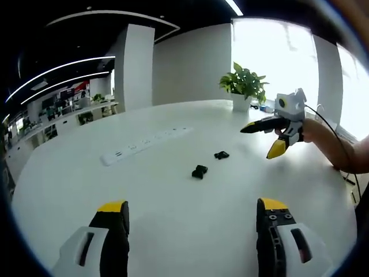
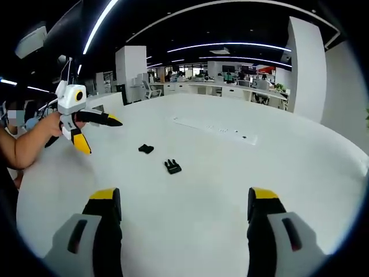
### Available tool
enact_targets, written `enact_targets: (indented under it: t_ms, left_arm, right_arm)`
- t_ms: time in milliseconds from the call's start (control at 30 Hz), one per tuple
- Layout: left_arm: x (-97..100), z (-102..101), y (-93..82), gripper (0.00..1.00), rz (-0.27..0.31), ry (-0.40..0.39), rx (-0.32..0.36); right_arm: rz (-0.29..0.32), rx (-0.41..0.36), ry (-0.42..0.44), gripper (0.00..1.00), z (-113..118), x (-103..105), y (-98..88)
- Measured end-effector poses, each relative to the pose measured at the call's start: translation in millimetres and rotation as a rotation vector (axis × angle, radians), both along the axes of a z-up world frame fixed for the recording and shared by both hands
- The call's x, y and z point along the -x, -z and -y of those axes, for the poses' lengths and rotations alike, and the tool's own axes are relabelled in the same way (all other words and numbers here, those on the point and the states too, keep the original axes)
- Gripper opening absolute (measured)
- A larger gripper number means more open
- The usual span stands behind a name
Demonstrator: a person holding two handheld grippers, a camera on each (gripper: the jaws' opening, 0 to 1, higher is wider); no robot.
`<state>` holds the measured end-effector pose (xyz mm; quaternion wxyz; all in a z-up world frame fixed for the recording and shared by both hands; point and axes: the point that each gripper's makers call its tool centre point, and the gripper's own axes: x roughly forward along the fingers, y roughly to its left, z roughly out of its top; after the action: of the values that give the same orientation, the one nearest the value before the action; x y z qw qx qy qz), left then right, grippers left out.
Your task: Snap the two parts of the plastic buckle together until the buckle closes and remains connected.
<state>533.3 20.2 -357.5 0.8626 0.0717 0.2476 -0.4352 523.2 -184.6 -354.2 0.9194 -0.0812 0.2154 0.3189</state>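
Observation:
Two small black buckle parts lie apart on the white table [image 1: 173,231]. In the left gripper view the nearer part [image 1: 199,172] sits just ahead of my open left gripper [image 1: 192,208], and the other part [image 1: 221,154] lies a little beyond it. My right gripper [image 1: 262,140] hovers open at the right, above the table. In the right gripper view the pronged part [image 2: 172,167] lies ahead of my open right gripper [image 2: 183,196], with the second part [image 2: 146,148] farther left. My left gripper [image 2: 101,137] hangs open at the left, held by a hand. Neither gripper holds anything.
A long white power strip [image 1: 144,144] [image 2: 216,130] lies on the table beyond the parts. A potted plant [image 1: 245,86] stands at the table's far edge by a bright window. A person's forearm [image 1: 337,147] [image 2: 26,147] reaches in. Office desks fill the background.

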Motion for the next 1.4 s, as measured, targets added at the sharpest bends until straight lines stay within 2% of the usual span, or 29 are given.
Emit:
enact_targets:
  t_ms: [367, 533, 1400]
  left_arm:
    - [-4.1, 4, 3.7, 0.93, -0.009, 0.007, -0.006]
    - [-5.5, 8, 2.1, 0.89, -0.001, 0.014, -0.008]
    - [-15.1, 18, 4.3, 0.88, -0.003, 0.028, -0.015]
  right_arm:
    - [0.001, 0.009, -0.006, 0.91, -1, -5, 1.4]
    - [0.006, 0.005, -0.014, 0.91, -6, -7, 0.9]
    - [-0.002, 0.025, -0.035, 0.9, -12, -18, 9.7]
